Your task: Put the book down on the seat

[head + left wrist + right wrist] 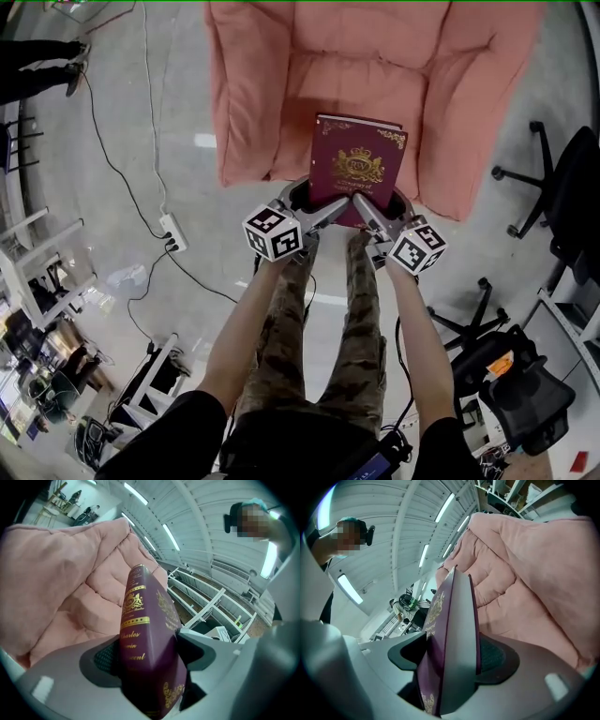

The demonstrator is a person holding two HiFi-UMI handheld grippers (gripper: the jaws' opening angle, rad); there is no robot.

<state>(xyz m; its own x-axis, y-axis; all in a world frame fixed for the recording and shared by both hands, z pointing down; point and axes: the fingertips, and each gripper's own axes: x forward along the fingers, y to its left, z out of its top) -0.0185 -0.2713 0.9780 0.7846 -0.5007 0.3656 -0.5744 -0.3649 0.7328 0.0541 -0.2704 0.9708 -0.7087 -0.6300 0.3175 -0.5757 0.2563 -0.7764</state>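
At centre frame, we have the maroon book clamped near its lower edge by both left gripper and right gripper, over the pink seat's front. The double grip probably steadies it for lowering.

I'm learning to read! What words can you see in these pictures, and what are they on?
"Charles": gold letters on the spine of the book, seen in the left gripper view.
"...win" and "...cent": the two lines below it; their first letters are hidden.
Small gold print at the top of the spine: too small to read.
Gold print on the front cover, head view: too small to read.
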